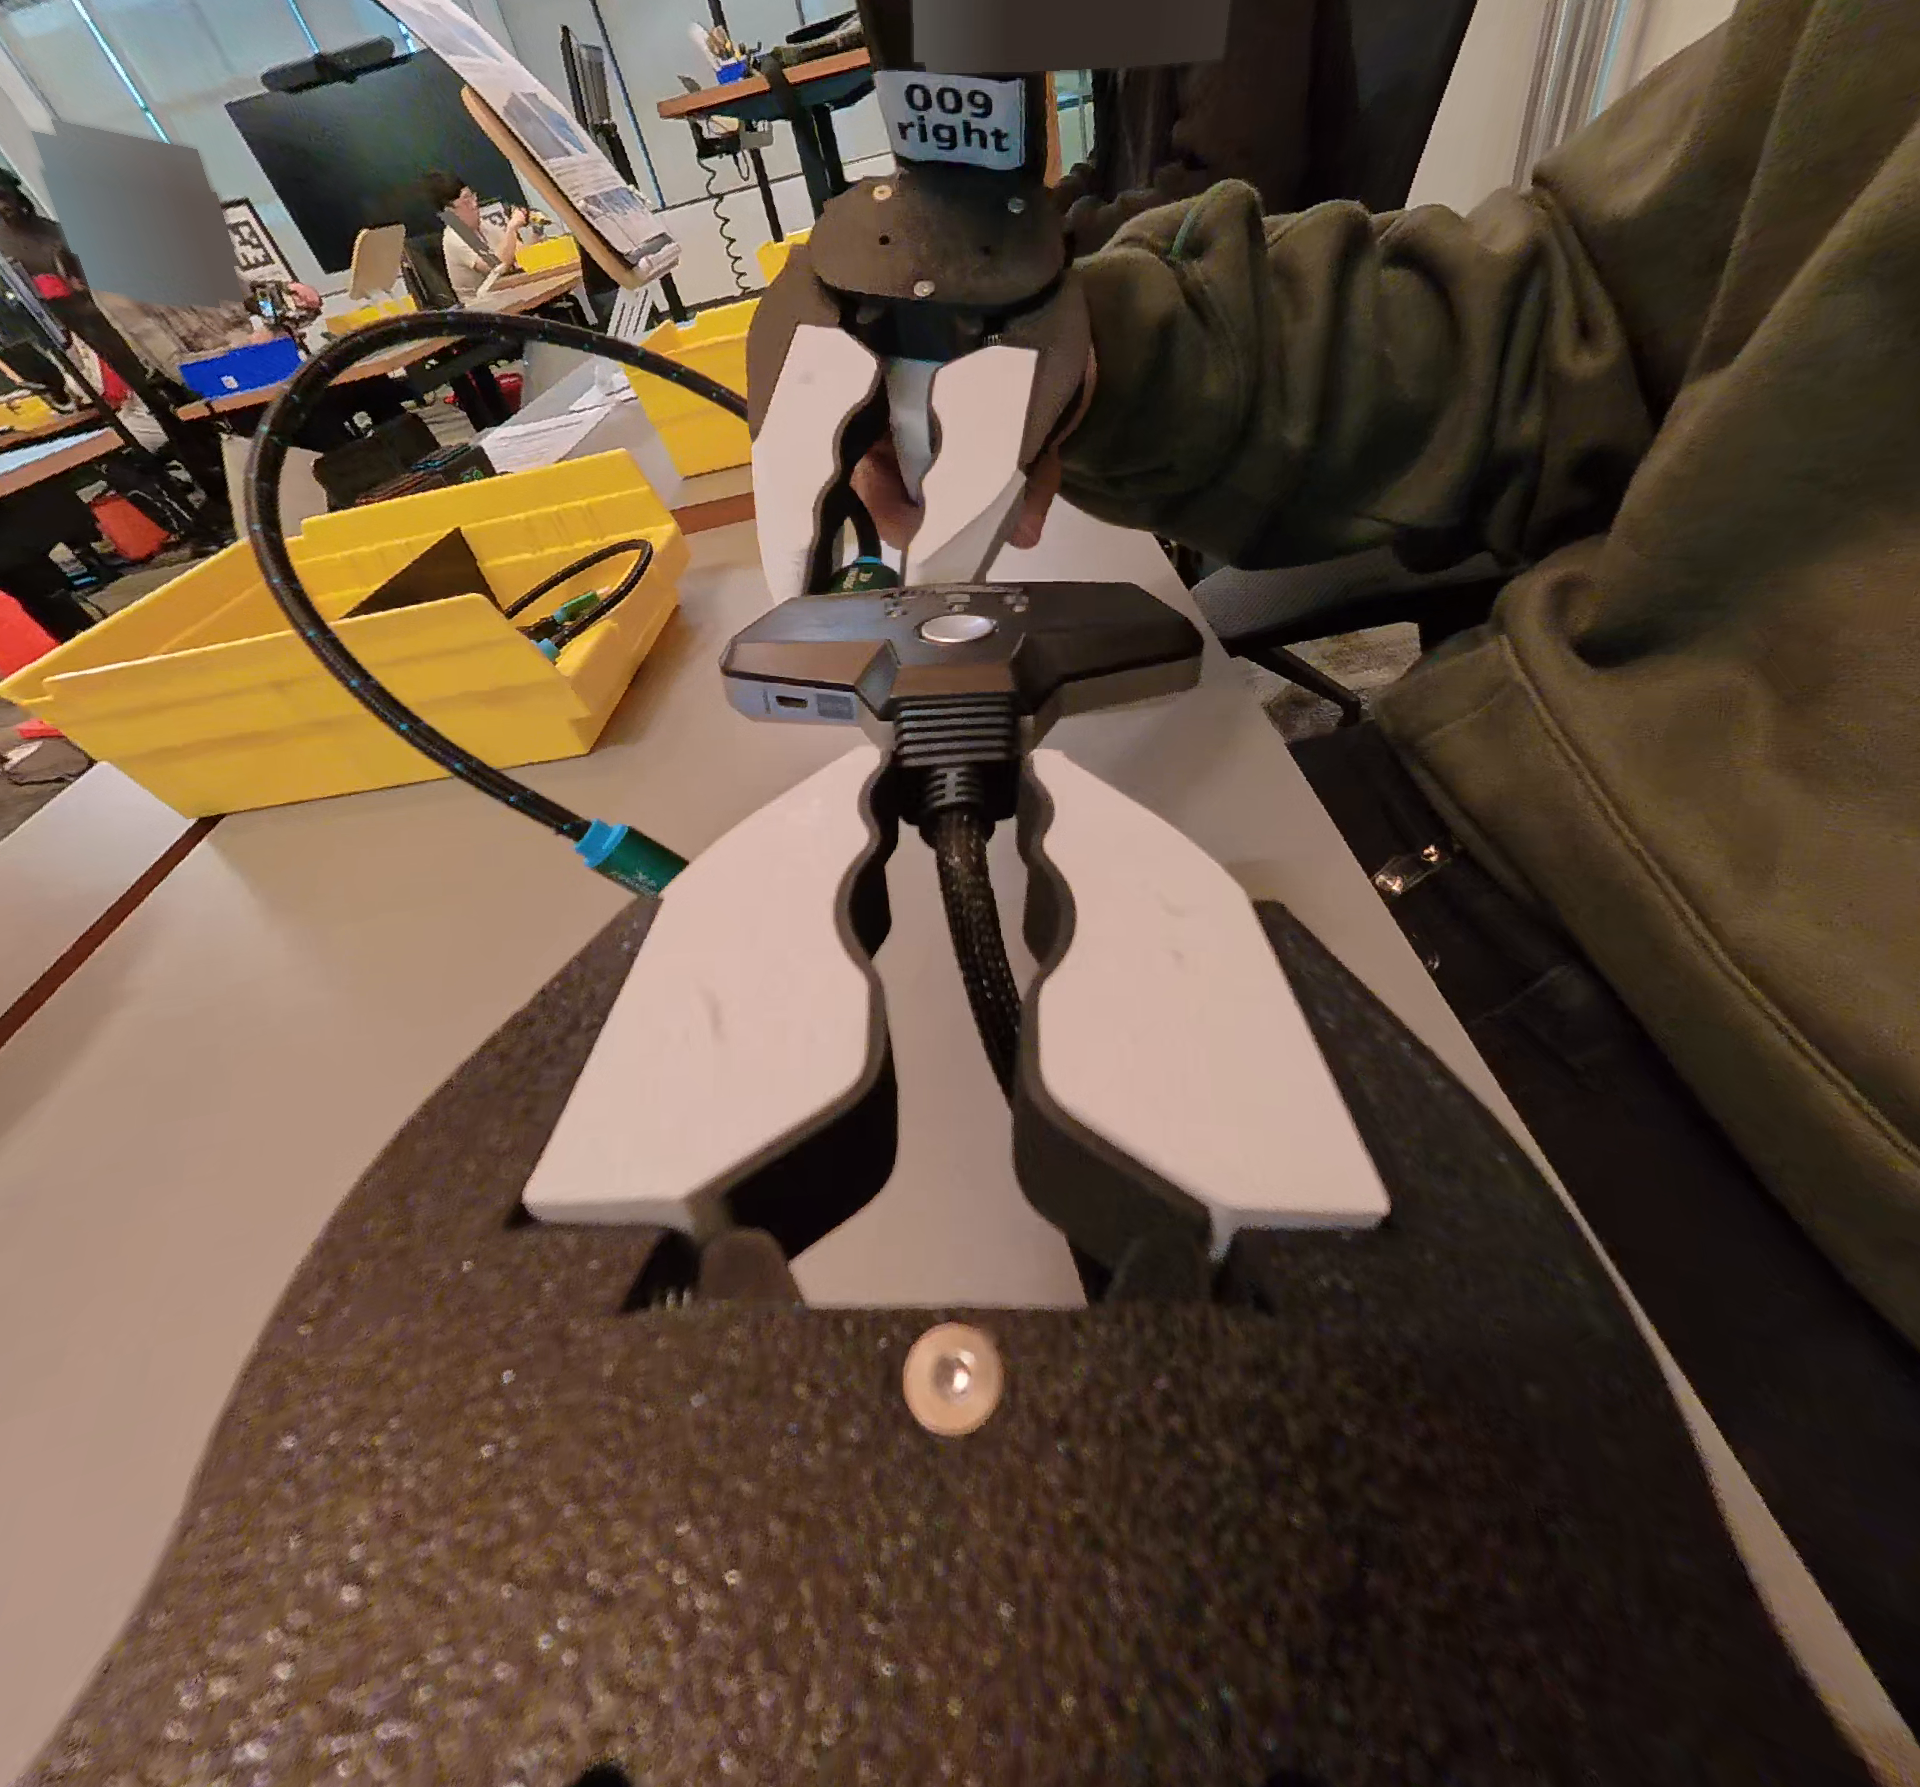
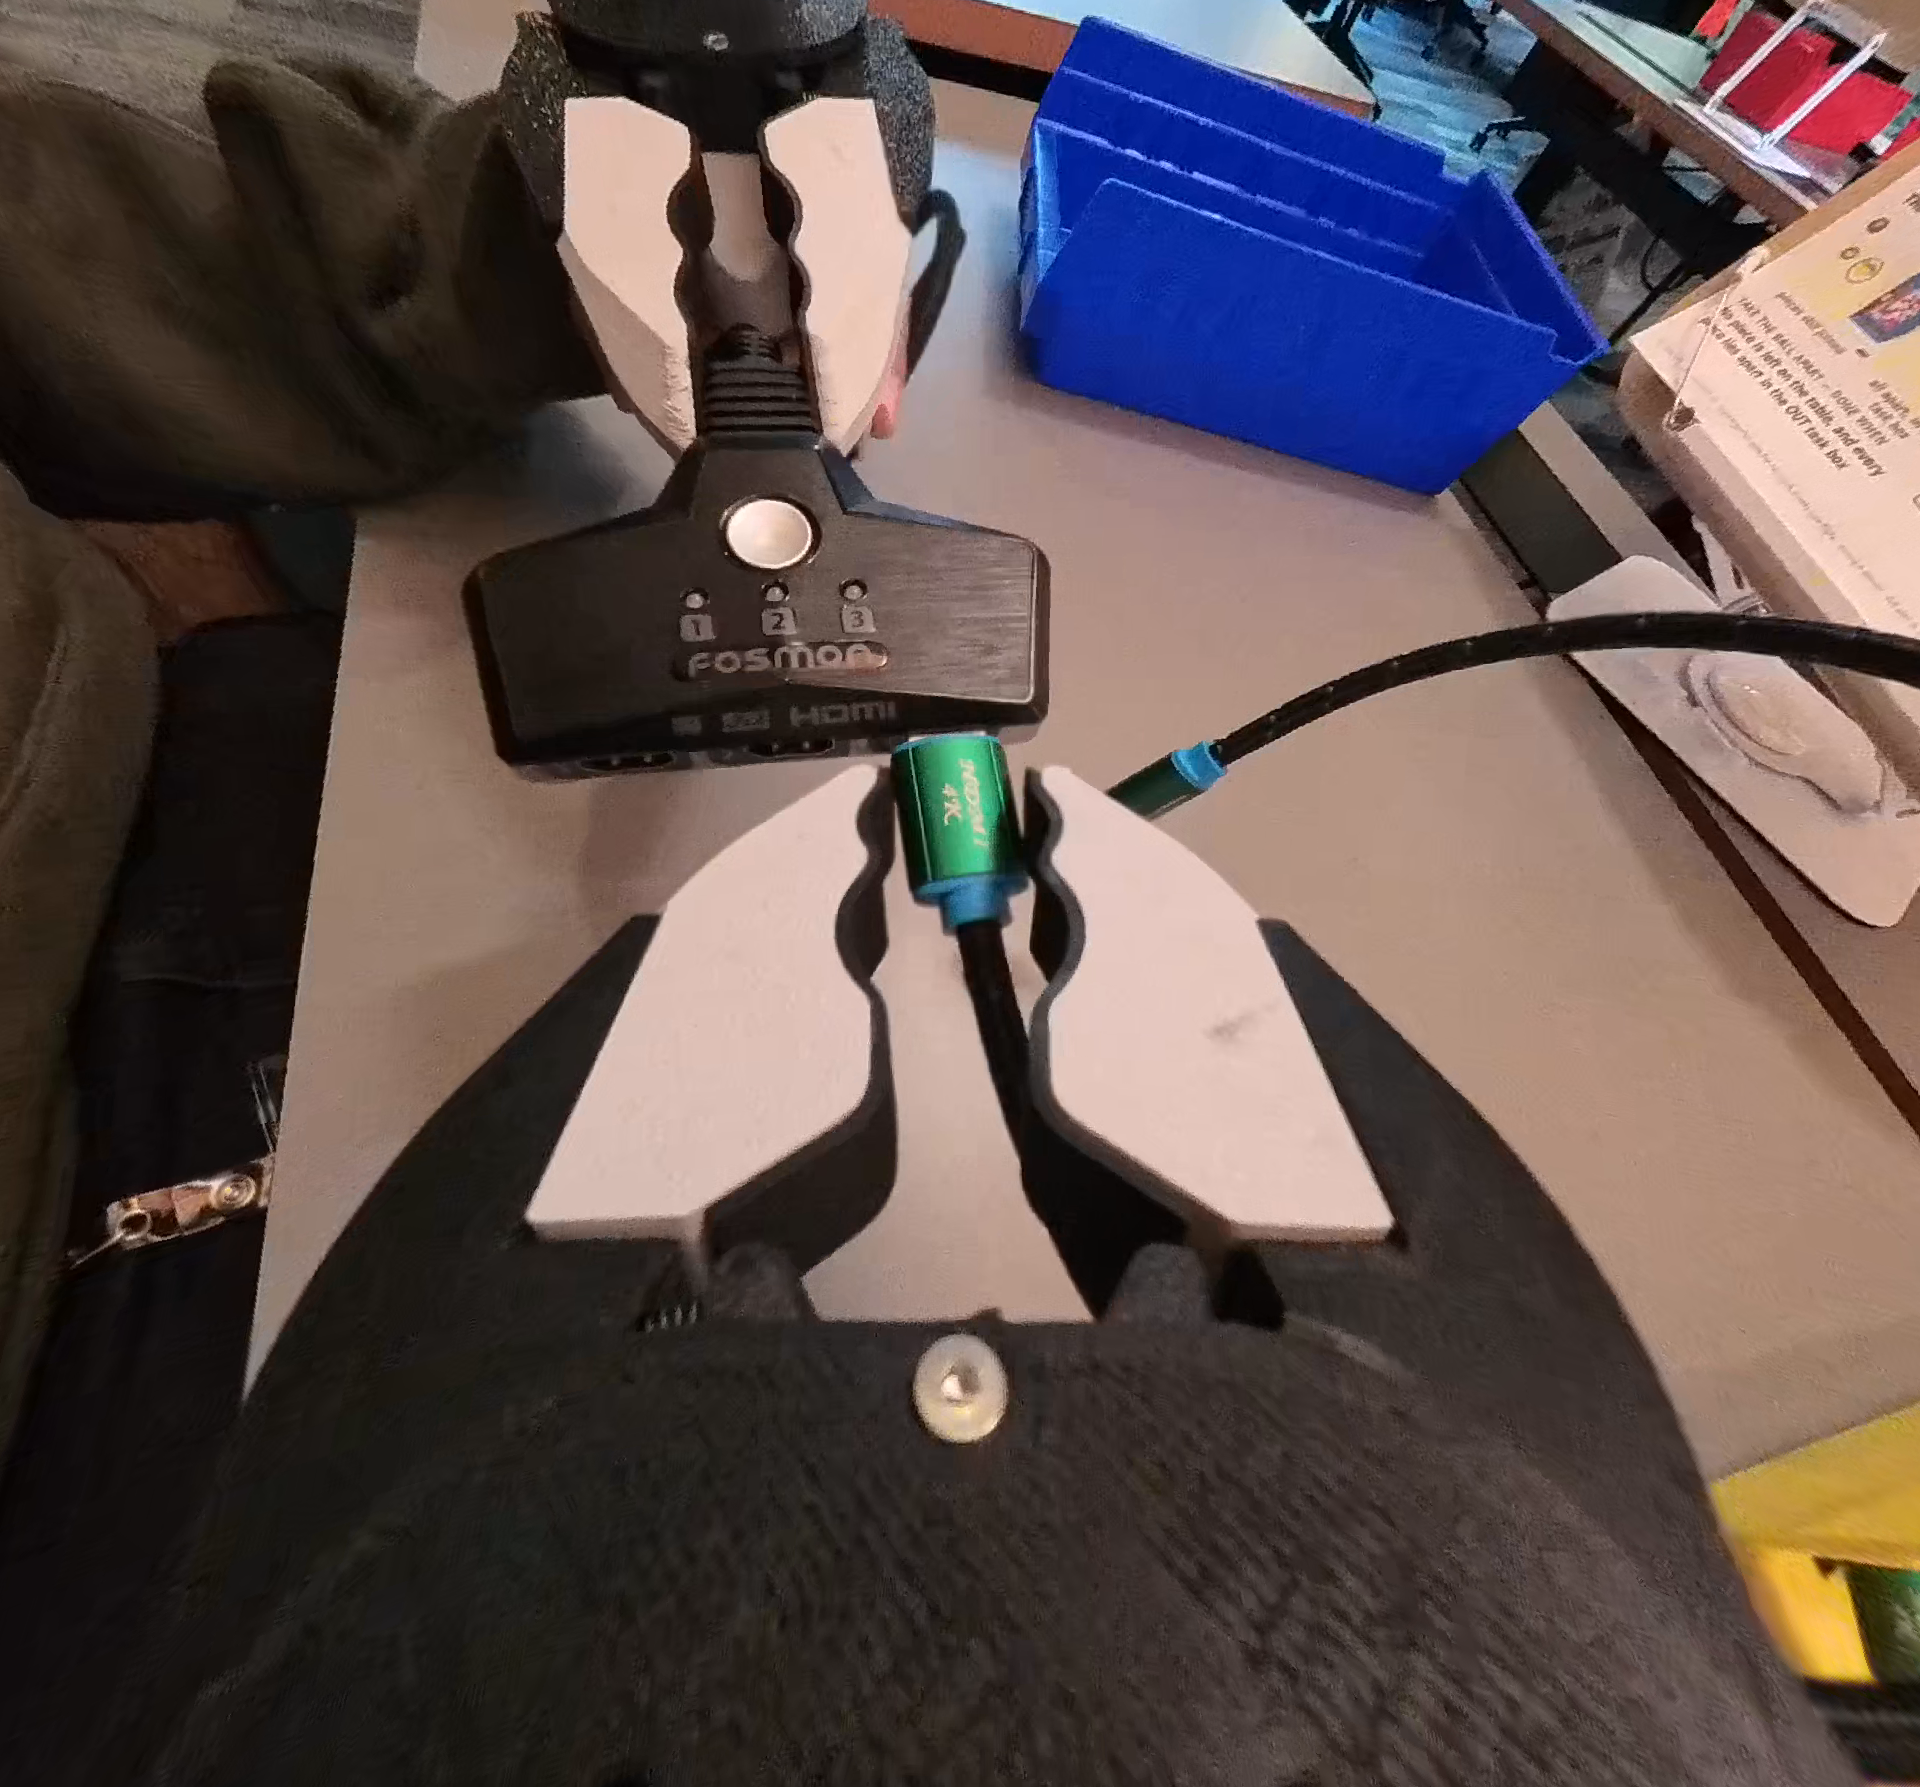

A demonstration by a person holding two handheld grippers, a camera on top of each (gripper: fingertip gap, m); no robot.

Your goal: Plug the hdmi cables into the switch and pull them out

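Blue bin [image 2: 1299,324] and loose plug [image 2: 1164,781] flank the switch [image 2: 758,636]

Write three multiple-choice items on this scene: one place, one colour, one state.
1. Seen from the right wrist view, the plug in the right gripper meets which port of the switch? A left B middle C right
2. That plug's shell is: A red B green C silver
3. The second plug is: A lying loose on the table B seated in the switch C held by the left gripper

C, its tip sits at the right-hand port; B, the shell is green; A, it rests on the table, apart from the switch.
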